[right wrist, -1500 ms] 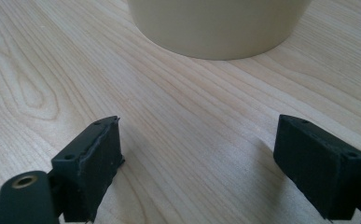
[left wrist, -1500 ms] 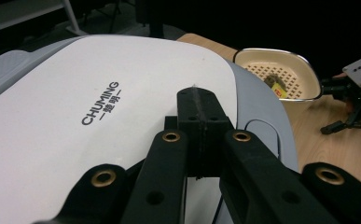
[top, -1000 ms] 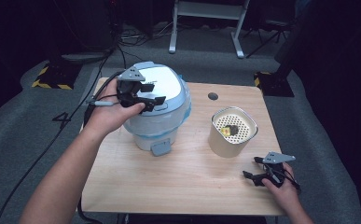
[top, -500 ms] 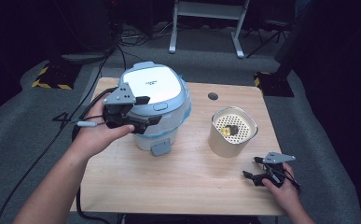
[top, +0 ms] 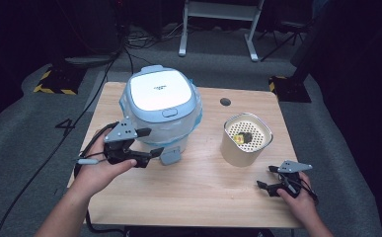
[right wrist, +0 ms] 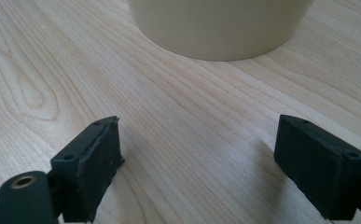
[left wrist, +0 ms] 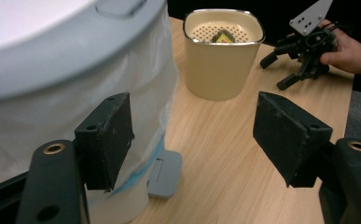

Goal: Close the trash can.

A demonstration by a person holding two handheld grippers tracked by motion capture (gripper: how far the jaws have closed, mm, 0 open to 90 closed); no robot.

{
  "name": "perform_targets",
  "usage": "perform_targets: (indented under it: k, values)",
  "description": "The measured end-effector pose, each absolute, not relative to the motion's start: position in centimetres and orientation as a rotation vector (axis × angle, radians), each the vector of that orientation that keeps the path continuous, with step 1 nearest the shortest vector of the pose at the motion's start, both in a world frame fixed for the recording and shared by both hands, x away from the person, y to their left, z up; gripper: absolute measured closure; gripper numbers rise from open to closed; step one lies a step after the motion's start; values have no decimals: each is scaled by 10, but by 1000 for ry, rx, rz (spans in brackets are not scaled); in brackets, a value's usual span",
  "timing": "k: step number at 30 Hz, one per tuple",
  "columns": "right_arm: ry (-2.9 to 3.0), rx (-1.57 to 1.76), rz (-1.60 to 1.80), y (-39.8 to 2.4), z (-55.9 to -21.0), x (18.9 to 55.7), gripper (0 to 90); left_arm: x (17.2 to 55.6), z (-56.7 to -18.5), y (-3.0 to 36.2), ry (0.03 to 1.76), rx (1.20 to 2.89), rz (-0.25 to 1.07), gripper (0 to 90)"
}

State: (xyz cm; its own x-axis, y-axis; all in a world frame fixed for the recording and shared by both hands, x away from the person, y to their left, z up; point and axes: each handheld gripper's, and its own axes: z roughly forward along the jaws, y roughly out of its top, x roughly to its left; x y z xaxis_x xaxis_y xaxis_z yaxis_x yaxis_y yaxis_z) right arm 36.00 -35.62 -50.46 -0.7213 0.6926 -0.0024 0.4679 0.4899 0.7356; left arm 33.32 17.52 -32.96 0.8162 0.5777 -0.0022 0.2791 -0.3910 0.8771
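The left gripper (top: 146, 148) sat at about 8 o'clock on the table (top: 198, 197), jaws spread wide and holding nothing; they had just been opening, with only bare wood between them. Directly at its 1 o'clock stood the rice cooker (top: 162, 111), near the 11 o'clock part of the tabletop, lid shut, its body wrapped in a thin clear film. In the left gripper view one pad (left wrist: 107, 137) hung just beside the cooker's wall, apparently not touching, with the small grey tab (left wrist: 164, 173) at the cooker's foot close by. The cooker looked bulky, rigid and fairly heavy, its glossy shell and film likely slippery, so the lid button (top: 169, 112) or the front tab seemed the sounder places to take hold than the round body. Farther right, at 3 o'clock from the cooker and well apart, stood the beige perforated container (top: 247, 139). The right gripper (top: 269, 178) rested at 5 o'clock on the table, jaws also wide and empty, near the container's base.
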Motion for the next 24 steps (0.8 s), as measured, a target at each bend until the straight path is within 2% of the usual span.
perform_targets:
  k: [17,24]
  values:
    - [2440,980,1068,-356,-505,360,148,333,-414,176,773,1995,308,270]
    - [2440,979,1067,-356,-505,360,148,337,-448,180,852,2017,322,265]
